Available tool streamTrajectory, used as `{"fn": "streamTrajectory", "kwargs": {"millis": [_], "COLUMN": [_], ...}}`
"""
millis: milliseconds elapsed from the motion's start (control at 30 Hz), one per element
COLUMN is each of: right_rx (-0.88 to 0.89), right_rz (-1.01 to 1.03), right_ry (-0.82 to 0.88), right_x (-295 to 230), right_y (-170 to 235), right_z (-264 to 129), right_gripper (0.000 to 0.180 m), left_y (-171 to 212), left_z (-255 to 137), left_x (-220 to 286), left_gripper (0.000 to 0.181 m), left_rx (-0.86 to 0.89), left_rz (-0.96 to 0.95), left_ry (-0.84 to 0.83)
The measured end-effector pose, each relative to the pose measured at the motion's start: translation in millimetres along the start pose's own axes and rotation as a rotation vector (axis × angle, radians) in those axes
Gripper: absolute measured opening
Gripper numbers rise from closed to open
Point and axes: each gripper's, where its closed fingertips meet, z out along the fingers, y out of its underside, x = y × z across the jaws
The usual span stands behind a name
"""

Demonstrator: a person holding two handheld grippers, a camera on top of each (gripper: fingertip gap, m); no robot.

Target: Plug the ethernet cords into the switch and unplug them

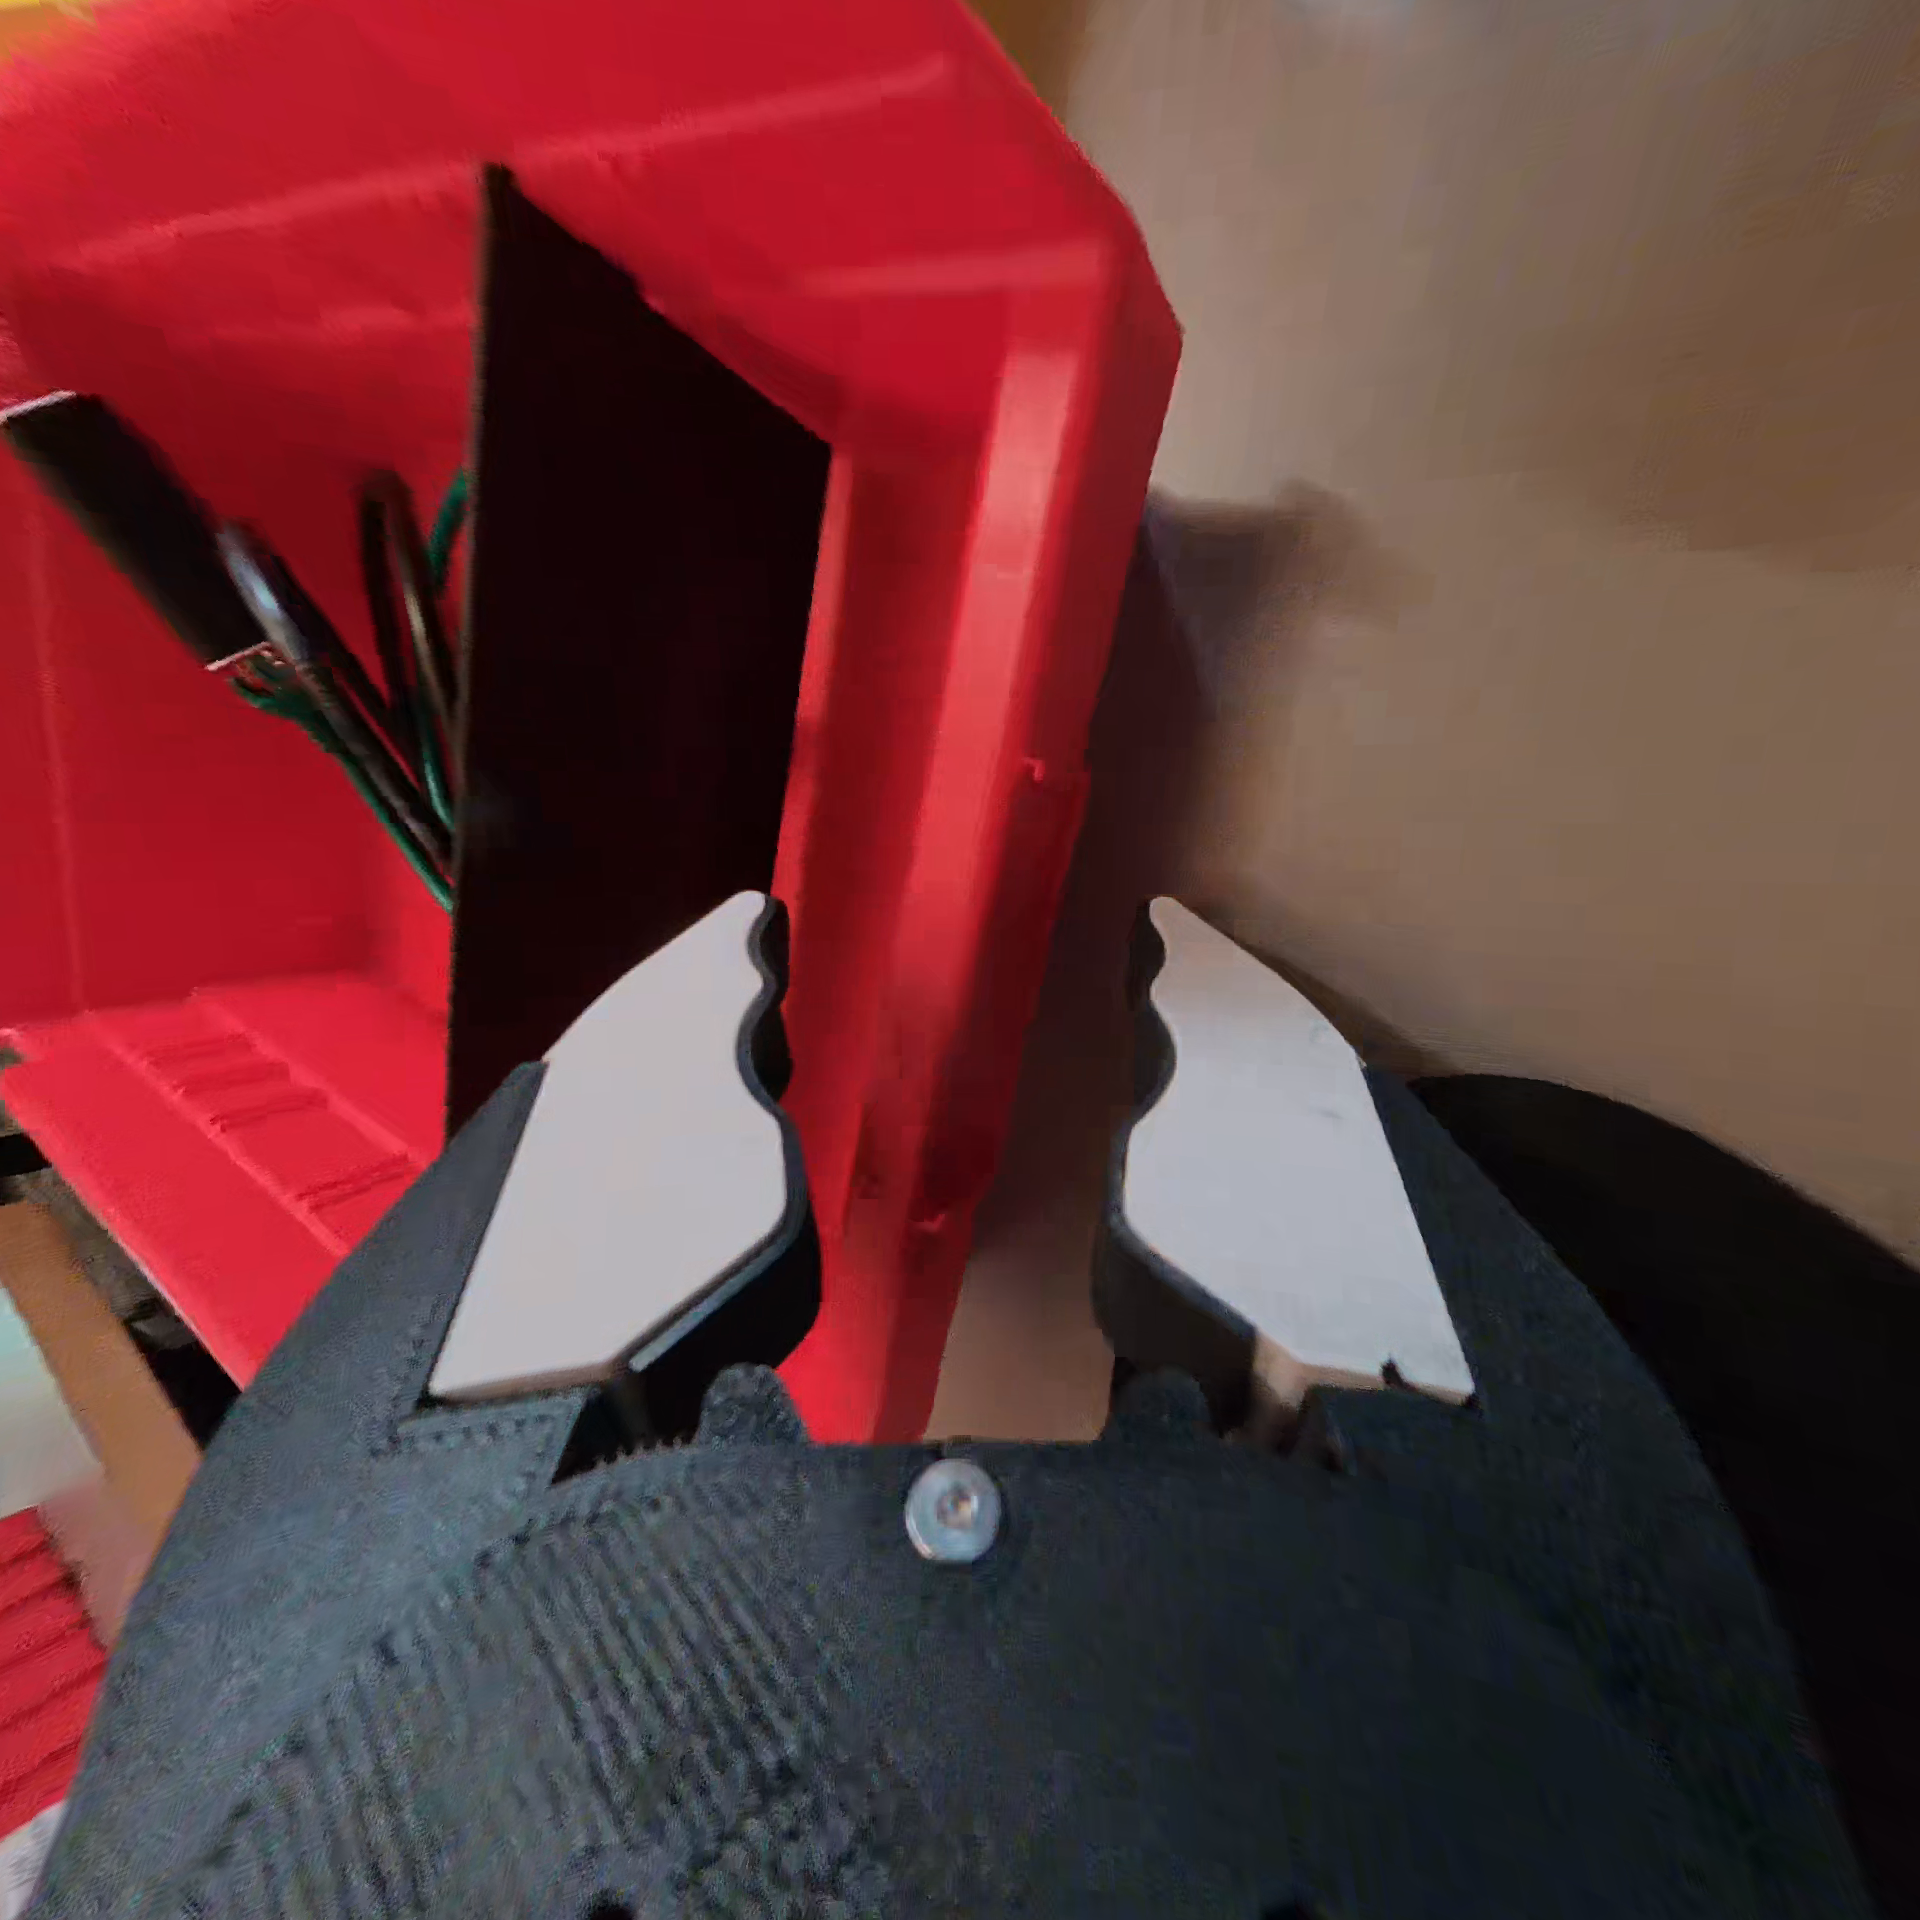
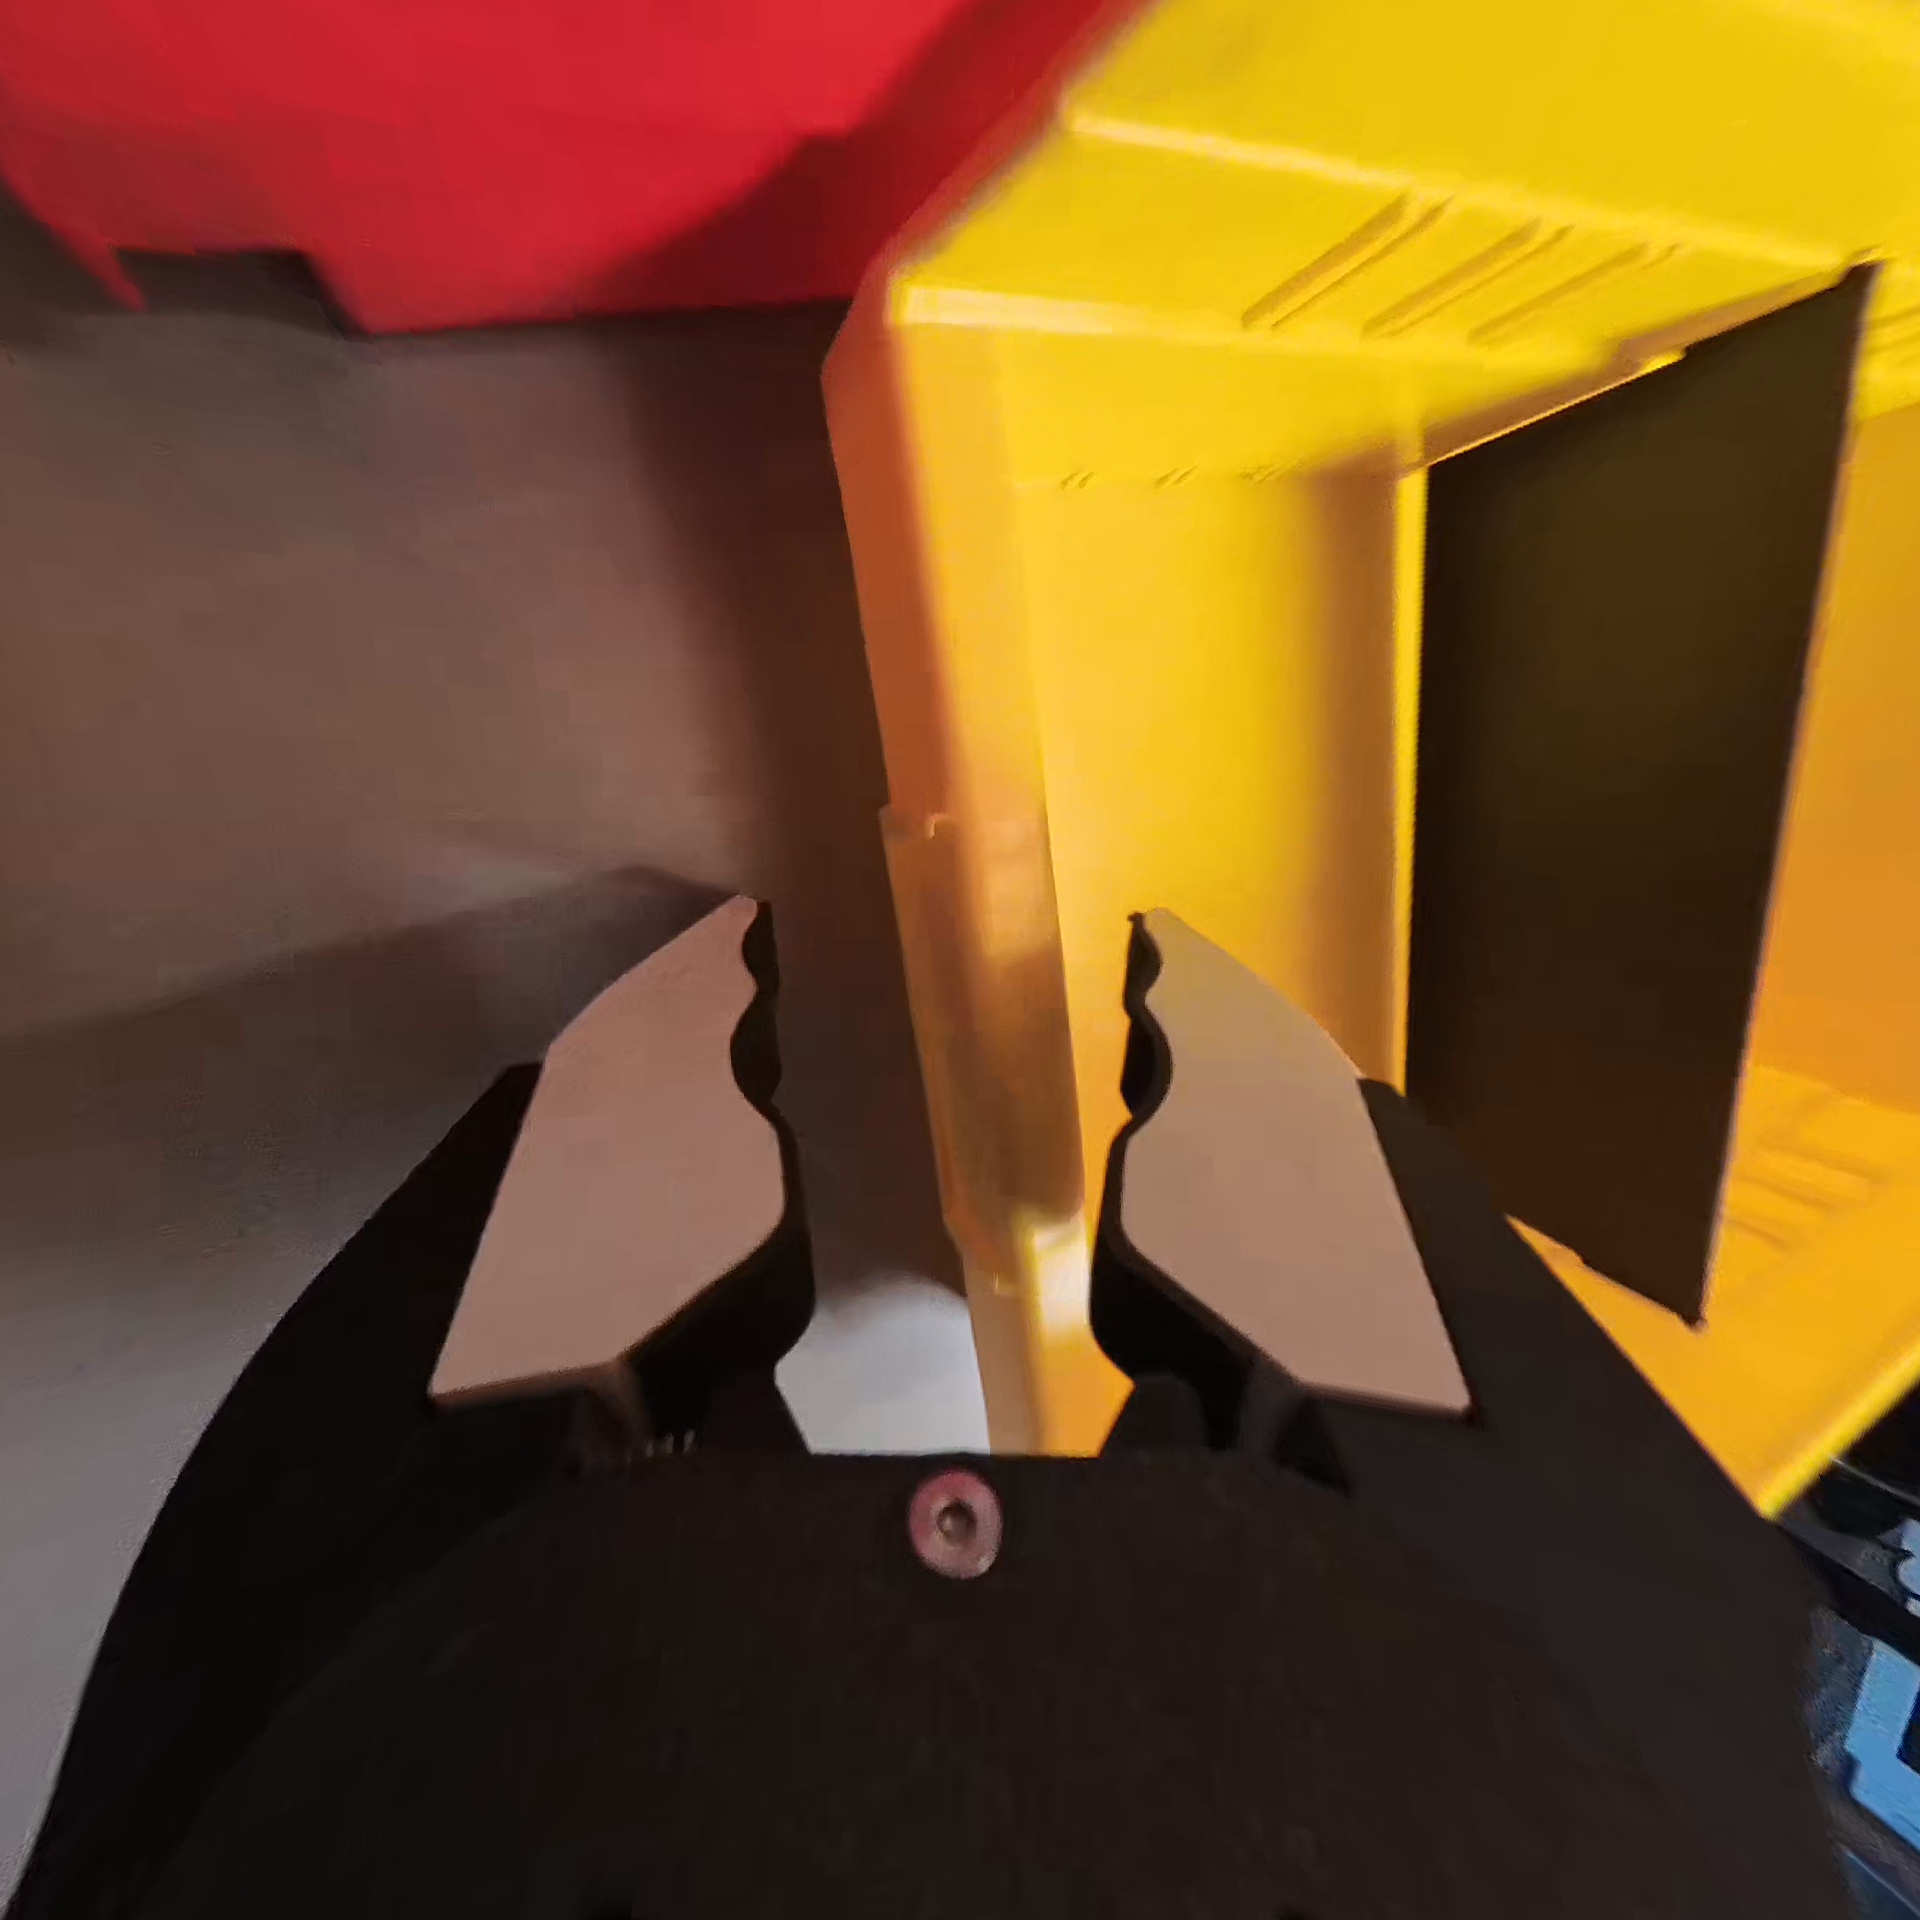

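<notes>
Filling most of your left wrist view from 9 to 1 o'clock, one red bin (image 1: 987,520) stands as the biggest thing you face. One black divider panel (image 1: 623,644) stands upright inside it, near the centre. In the compartment at 9 o'clock of that panel you have a bundle of black and green cords (image 1: 405,707), too blurred to count, with one dark flat plug end (image 1: 114,499) sticking out toward 10 o'clock. The compartment at 3 o'clock of the panel is dark; you cannot tell what it holds. No switch can be made out in either view.

Your left gripper (image 1: 961,1039) sits wide, holding nothing, with the bin's side wall between its two fingers (image 1: 644,1143).

In your right wrist view, one yellow bin (image 2: 1195,623) takes up 12 to 4 o'clock, again with one black divider (image 2: 1621,779), at 3 o'clock. Its visible inside shows only bare yellow floor. The red bin's edge (image 2: 468,135) shows at 11 o'clock. Your right gripper (image 2: 951,1039) is wide too, gripping nothing, the yellow bin's corner edge between its fingers (image 2: 644,1143). Both bins rest on a tan surface (image 1: 1558,416)
</notes>
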Motion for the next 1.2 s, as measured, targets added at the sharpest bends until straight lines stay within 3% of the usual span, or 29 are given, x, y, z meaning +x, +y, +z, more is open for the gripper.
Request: {"fn": "streamTrajectory", "kwargs": {"millis": [33,100,200,600,833,1200], "right_rx": [-0.014,0.019,0.018,-0.059,-0.112,-0.151], "right_rz": [0.000,0.040,0.070,0.186,0.261,0.228], "right_ry": [-0.013,-0.022,-0.039,0.104,0.173,0.264], "right_x": [0.7,3.4,-5.0,-41.3,-10.8,53.9], "right_y": [2.4,1.9,12.9,143.3,200.8,239.3], "right_z": [8.0,12.3,2.5,-64.0,-69.9,-53.4], "right_gripper": [0.046,0.034,0.034,0.032,0.031,0.030], "left_y": [1.4,1.4,-4.7,-9.8,-6.2,3.7], "left_z": [4.9,12.4,17.6,27.5,37.1,57.0], "left_x": [-1.0,-1.9,-1.0,-13.7,-31.2,-71.1], "left_gripper": [0.059,0.048,0.036,0.035,0.035,0.035], "left_rx": [-0.022,-0.026,0.042,0.100,0.073,0.052], "left_rz": [0.027,0.055,-0.013,-0.115,-0.153,-0.181], "left_ry": [0.003,0.021,0.048,-0.028,-0.052,-0.122]}}
